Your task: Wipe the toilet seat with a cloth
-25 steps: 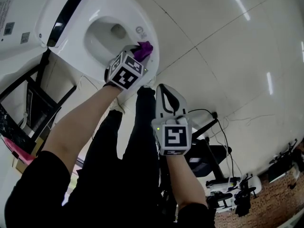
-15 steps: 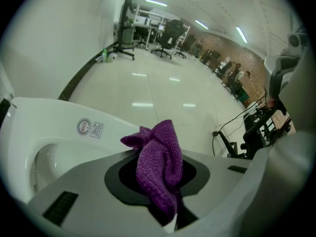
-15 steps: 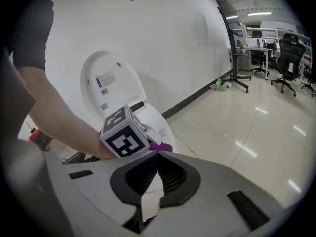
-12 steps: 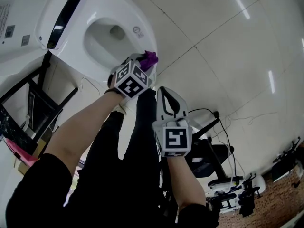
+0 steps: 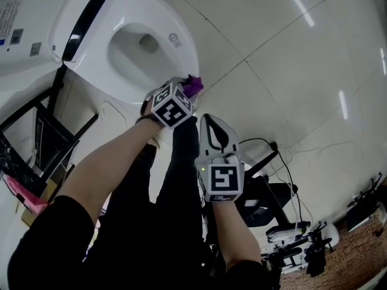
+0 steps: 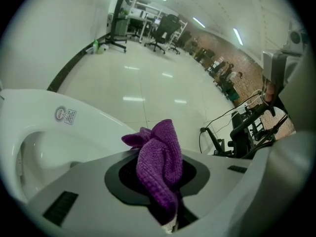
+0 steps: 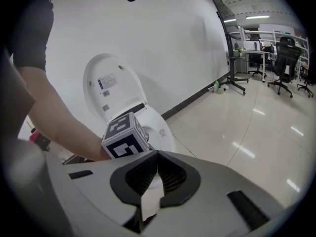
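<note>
A white toilet (image 5: 181, 38) with its lid raised fills the upper left of the head view. My left gripper (image 5: 187, 90) is shut on a purple cloth (image 5: 195, 84), which sits at the outer front edge of the seat rim; contact cannot be told. In the left gripper view the cloth (image 6: 160, 154) bunches up between the jaws of the left gripper (image 6: 159, 169), with the toilet rim (image 6: 74, 127) to its left. My right gripper (image 5: 209, 116) is shut and empty, below and to the right of the left one. From the right gripper (image 7: 157, 156) view, the toilet (image 7: 160, 127) lies beyond the left gripper's marker cube (image 7: 126, 135).
The person's dark-trousered legs (image 5: 175, 180) stand just in front of the bowl. A black metal frame (image 5: 45, 132) is left of the toilet. A cable (image 5: 290, 156) and black wheeled equipment (image 5: 290, 240) lie on the glossy tiled floor at the right. Office chairs (image 6: 163, 33) stand far off.
My left gripper has drawn the purple cloth from the front of the seat rim outward and down to its outer edge. The right gripper has hardly moved.
</note>
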Tool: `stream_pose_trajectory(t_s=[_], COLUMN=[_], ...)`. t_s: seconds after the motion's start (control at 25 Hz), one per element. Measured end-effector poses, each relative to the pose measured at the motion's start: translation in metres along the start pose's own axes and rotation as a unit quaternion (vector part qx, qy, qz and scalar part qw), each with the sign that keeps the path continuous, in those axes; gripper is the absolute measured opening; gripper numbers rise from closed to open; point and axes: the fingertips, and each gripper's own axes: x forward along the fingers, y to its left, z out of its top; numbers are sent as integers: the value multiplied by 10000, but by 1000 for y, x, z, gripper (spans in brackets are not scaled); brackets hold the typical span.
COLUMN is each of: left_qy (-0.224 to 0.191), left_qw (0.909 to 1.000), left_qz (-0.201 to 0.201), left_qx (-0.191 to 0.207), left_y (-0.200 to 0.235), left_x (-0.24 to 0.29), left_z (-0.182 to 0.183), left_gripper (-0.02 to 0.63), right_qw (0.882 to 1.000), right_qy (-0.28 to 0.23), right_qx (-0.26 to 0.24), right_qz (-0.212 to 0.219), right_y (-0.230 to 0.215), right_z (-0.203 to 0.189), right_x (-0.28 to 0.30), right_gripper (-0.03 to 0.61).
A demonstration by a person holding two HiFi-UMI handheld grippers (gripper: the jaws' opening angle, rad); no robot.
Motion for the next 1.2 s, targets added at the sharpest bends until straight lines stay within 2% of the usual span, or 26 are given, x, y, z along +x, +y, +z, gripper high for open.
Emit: stream_pose_trajectory(t_s=[0.12, 0.24, 0.32, 0.44, 0.64, 0.84, 1.04, 1.2], left_qy=[-241, -845, -1228, -1579, -2126, -2883, -3513, -4038], left_qw=[9996, 9958, 9904, 9826, 9685, 9446, 9166, 8926], left_qz=[96, 361, 630, 970, 1289, 1509, 1742, 1840], left_qx=[-114, -52, 78, 70, 122, 423, 780, 805], left_y=[-3, -2, 0, -1, -27, -81, -148, -199], left_x=[-12, -42, -69, -113, -202, -312, -422, -509], left_z=[2, 11, 13, 6, -11, -43, -113, -170], left_gripper=[97, 98, 98, 98, 98, 98, 98, 98], right_qw=[10000, 9998, 9997, 9993, 9964, 9886, 9802, 9737], right_qy=[-67, -174, -229, -317, -613, -1098, -1568, -1853], right_qx=[-49, -71, -102, -218, -588, -1027, -1212, -1325], right_qz=[-12, 1, 26, 33, 81, -14, 19, 70], right_y=[4, 10, 16, 28, 69, 144, 261, 337], right_z=[4, 12, 19, 29, 55, 74, 68, 58], right_x=[-8, -17, -24, -37, -76, -132, -196, -249], right_gripper=[17, 17, 17, 17, 17, 17, 17, 17])
